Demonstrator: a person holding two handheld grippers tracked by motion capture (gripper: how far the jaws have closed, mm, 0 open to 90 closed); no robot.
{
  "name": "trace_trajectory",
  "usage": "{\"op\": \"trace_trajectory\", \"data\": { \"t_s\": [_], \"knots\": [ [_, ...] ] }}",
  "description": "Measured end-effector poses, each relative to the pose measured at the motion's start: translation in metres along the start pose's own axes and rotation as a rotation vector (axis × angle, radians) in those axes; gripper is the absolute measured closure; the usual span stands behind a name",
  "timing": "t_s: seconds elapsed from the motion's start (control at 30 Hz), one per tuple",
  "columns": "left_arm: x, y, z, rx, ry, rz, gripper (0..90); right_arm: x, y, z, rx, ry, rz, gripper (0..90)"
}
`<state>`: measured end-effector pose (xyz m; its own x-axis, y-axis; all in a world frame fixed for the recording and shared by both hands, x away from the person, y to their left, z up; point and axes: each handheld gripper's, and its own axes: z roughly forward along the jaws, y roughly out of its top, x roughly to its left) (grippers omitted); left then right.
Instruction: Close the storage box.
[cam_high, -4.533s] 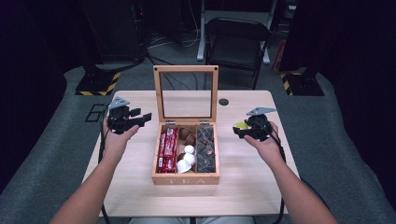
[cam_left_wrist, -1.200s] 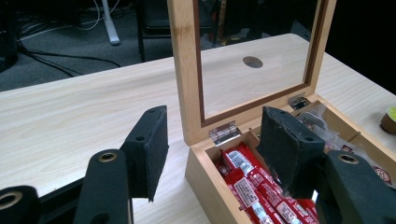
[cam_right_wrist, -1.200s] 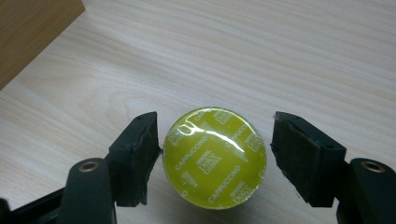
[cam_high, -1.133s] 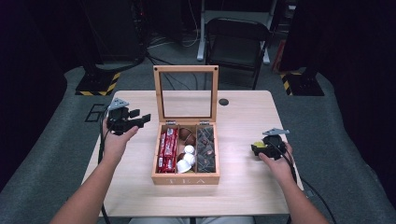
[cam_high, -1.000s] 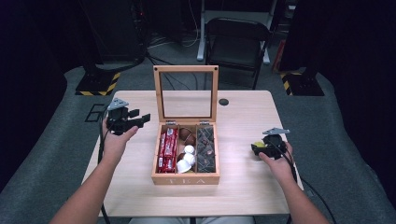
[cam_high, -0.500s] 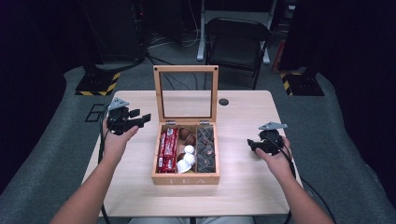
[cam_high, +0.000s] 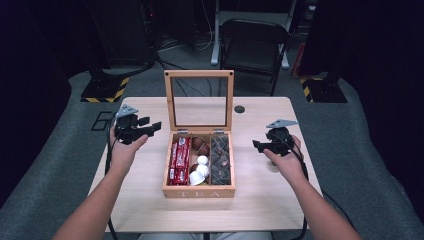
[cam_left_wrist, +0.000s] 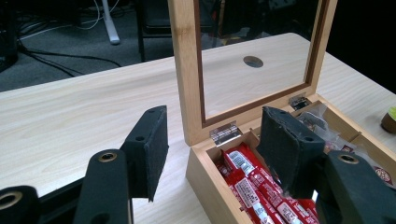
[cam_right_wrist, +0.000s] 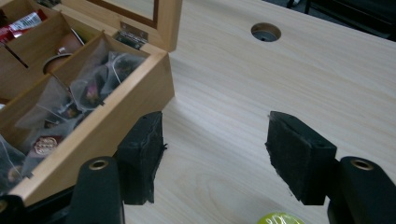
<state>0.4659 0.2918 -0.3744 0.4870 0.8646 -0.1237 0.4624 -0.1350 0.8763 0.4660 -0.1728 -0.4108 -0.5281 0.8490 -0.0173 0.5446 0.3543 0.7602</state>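
Up off the worktop (cam_high: 260, 200) since a second ago, my right tool (cam_high: 258, 145) has just been closing slightly, jaws part-open and empty. The yellow-green pod (cam_right_wrist: 275, 218) lies just beneath it. My left tool (cam_high: 151, 126) hovers half-open, empty. The set-down looks done; next I'd reach to the tea box (cam_high: 198, 192) beside it.

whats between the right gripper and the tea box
Bare tabletop, seen in the high view, separates the right gripper from the tea box.

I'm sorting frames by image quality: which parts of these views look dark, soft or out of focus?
High view: surroundings nearly black, table evenly lit, slightly soft overall. Left gripper view: jaws and tea box fairly sharp, floor behind dim. Right gripper view: table grain crisp, yellow-green object at bottom edge blurred.
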Motion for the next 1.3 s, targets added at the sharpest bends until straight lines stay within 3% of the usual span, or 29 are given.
{"op": "trace_trajectory", "data": {
  "t_s": [0.37, 0.83, 1.3],
  "knots": [
    [-0.001, 0.001, 0.002, 0.018, -0.006, 0.003, 42.2, 0.016, 0.025, 0.009, -0.025, 0.053, 0.02, 35.5],
    [-0.004, 0.004, 0.005, 0.028, -0.017, 0.01, 42.2, 0.029, 0.06, 0.006, -0.06, 0.103, 0.007, 35.7],
    [-0.003, 0.007, 0.005, 0.021, -0.018, 0.011, 42.2, 0.038, 0.084, 0.02, -0.06, 0.136, -0.01, 35.4]
  ]
}}
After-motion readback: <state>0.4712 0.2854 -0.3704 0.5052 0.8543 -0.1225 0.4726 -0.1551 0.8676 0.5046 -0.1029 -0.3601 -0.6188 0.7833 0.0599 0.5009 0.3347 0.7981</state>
